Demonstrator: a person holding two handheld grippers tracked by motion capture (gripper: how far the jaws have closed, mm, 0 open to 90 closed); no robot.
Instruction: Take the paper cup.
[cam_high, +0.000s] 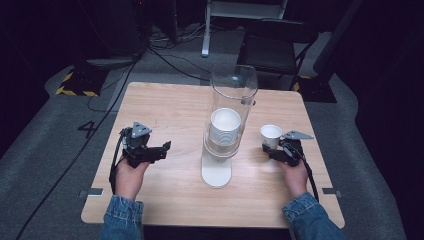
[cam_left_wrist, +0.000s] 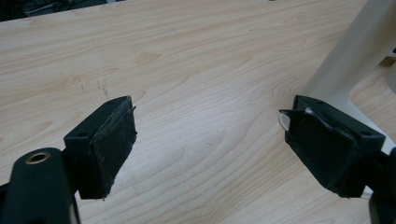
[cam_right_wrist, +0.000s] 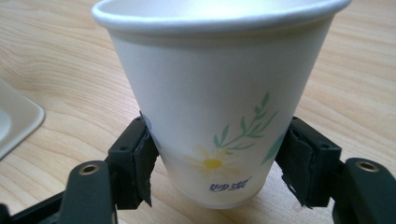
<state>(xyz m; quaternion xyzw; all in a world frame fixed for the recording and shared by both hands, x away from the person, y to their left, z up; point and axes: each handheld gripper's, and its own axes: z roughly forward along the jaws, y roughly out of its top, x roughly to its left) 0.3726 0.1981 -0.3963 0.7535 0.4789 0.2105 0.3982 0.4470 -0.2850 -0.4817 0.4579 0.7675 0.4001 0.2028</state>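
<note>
Denim sleeves (cam_high: 122, 216) lead up to both hands at the table's (cam_high: 170, 105) near edge. Right of the clear cup dispenser (cam_high: 227, 125), the right gripper (cam_right_wrist: 217, 175) clamps a white paper cup (cam_right_wrist: 219, 93) with a daisy print by its lower sides, upright. Inside the dispenser sits a stack of cups (cam_high: 225, 127). Left of the dispenser, well apart from it, the left gripper (cam_left_wrist: 210, 144) rests with jaws spread wide, nothing between them.
</note>
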